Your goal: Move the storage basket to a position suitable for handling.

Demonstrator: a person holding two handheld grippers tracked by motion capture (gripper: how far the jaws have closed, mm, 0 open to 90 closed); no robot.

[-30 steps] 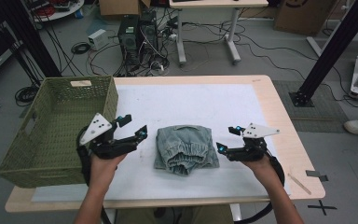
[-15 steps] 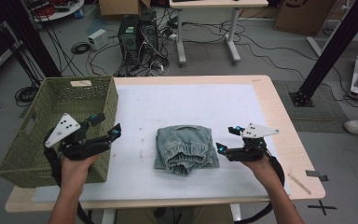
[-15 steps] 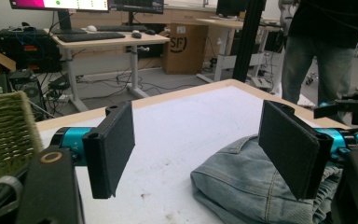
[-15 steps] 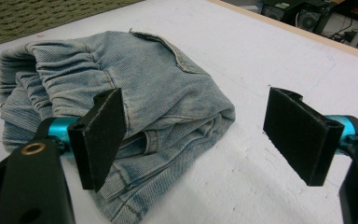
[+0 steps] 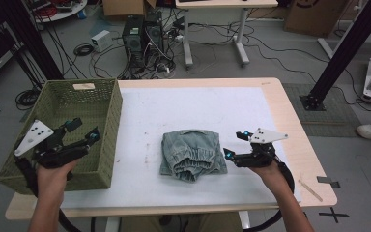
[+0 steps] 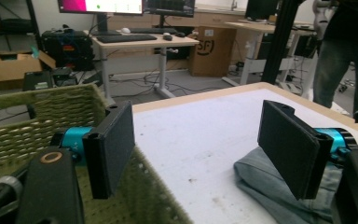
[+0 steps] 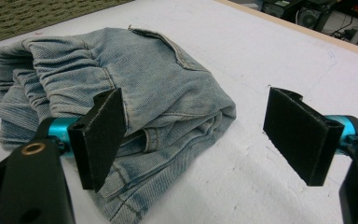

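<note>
A: What's nearest the tabletop's front edge?

B: Two hand-held tools. The right tool hovers just beside the folded denim garment, flat black padded jaws apart, nothing between them. The left tool hangs over the basket, jaws likewise spread and empty.

A: And the denim?

B: A soft, faded blue bundle with a gathered, ribbed waistband, mid-tabletop on the white matte cover. The basket is olive woven wicker, rectangular, at the left edge.

We see a wooden table, its white mat, folded jeans at centre, green woven basket at the left edge.
</note>
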